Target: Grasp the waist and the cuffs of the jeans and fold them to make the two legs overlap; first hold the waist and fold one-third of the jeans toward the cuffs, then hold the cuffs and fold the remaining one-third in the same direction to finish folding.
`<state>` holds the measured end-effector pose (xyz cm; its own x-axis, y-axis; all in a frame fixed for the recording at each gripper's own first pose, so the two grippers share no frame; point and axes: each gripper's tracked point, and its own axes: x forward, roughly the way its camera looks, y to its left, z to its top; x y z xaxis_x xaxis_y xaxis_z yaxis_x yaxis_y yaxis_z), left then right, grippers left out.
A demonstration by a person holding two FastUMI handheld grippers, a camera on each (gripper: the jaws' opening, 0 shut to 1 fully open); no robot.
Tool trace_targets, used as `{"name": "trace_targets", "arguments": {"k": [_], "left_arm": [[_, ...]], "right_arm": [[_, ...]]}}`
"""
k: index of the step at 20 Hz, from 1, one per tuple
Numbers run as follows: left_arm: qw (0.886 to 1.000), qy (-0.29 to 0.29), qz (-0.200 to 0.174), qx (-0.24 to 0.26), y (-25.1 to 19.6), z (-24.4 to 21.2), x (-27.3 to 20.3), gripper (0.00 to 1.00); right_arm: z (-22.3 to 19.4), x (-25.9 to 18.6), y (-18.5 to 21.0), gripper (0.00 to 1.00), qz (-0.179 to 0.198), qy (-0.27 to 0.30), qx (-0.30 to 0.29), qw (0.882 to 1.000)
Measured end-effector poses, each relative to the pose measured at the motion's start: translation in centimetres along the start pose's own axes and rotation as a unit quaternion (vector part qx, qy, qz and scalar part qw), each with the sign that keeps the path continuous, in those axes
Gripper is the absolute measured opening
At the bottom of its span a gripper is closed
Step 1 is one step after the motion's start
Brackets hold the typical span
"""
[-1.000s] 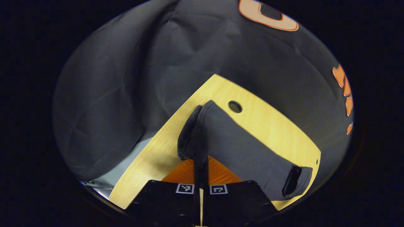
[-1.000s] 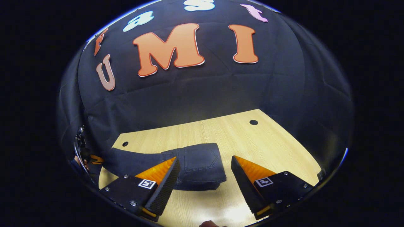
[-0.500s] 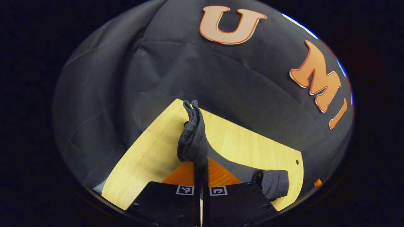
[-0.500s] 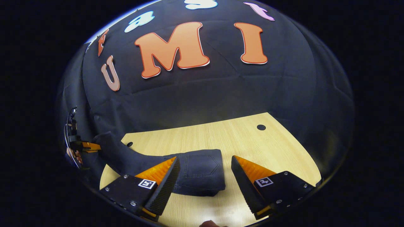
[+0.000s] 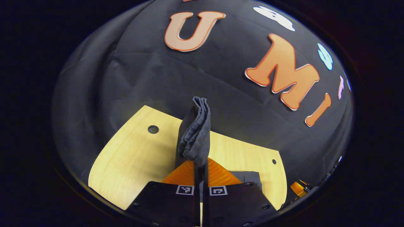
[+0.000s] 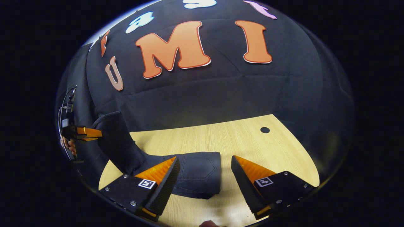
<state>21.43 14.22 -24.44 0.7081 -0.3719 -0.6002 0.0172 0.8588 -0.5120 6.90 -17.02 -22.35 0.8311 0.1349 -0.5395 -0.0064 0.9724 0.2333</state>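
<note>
Dark jeans (image 6: 199,171) lie on the wooden table (image 6: 240,142), the waist end folded over with a back pocket facing up. My right gripper (image 6: 203,173) hovers open just above that folded part, one finger on each side, not touching. The leg end (image 6: 115,142) rises off the table at the left, held by my left gripper (image 6: 90,133) with a hand behind it. In the left gripper view my left gripper (image 5: 201,168) is shut on the bunched cuffs (image 5: 195,132), which stand up above its fingers. The folded waist end (image 5: 247,176) shows low at the right.
The table (image 5: 132,157) has small round holes near its corners (image 5: 153,129) (image 6: 264,130). Black booth cloth hangs close behind the table's far edge. Bare wood extends to the right of the jeans in the right gripper view.
My left gripper has lifted the cuffs well up off the table and swung round, so the leg now rises steeply. My right gripper stayed open over the folded waist end.
</note>
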Motion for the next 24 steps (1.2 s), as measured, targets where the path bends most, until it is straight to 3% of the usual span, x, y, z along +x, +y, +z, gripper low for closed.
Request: {"name": "trace_targets", "arguments": {"k": [6, 14, 20, 24], "left_arm": [[0.998, 0.025, -0.034, 0.039, -9.4, -2.9, 0.8, 0.03], [0.991, 0.083, -0.057, 0.085, -17.7, -8.5, 3.3, 0.03], [0.981, 0.125, -0.074, 0.129, -23.2, -13.8, 5.3, 0.04], [0.968, 0.16, -0.077, 0.178, -25.3, -18.6, 6.7, 0.04]], "right_arm": [[0.5, 0.1, -2.0, 0.99, 0.012, -0.003, -0.003, 1.0], [0.4, -0.2, -5.4, 0.99, 0.012, -0.003, 0.006, 1.0], [-0.5, -0.6, -8.4, 0.99, 0.002, 0.001, 0.017, 1.0], [-1.6, -0.5, -9.6, 0.99, -0.003, 0.012, 0.021, 1.0]]}}
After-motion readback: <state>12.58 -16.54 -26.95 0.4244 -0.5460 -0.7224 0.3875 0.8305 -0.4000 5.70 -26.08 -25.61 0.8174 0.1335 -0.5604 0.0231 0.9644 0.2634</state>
